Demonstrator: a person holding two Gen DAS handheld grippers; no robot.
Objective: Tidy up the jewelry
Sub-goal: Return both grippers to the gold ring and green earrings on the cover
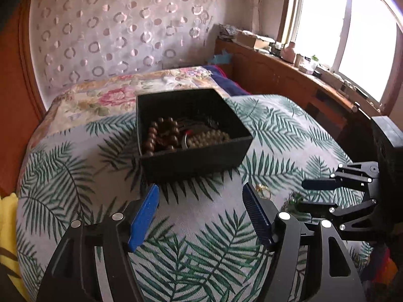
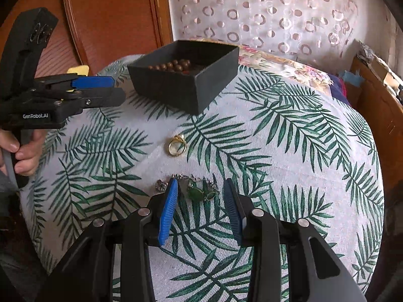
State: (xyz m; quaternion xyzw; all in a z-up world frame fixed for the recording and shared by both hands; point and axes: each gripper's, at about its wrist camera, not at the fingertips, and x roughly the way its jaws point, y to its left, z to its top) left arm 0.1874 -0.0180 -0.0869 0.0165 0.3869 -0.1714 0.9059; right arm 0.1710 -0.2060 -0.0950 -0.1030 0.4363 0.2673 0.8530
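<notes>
A black open box stands on a leaf-print cloth and holds brown bead bracelets and pale beads. A gold ring lies on the cloth in front of the box. A green-stone pendant on a silver chain lies nearer. My right gripper is open, its blue pads either side of the pendant, just above it. My left gripper is open and empty, hovering in front of the box.
A floral bedspread lies behind the box. A wooden headboard and a patterned curtain stand at the back. A cluttered wooden sill runs below the window at the right. Something yellow lies at the left edge.
</notes>
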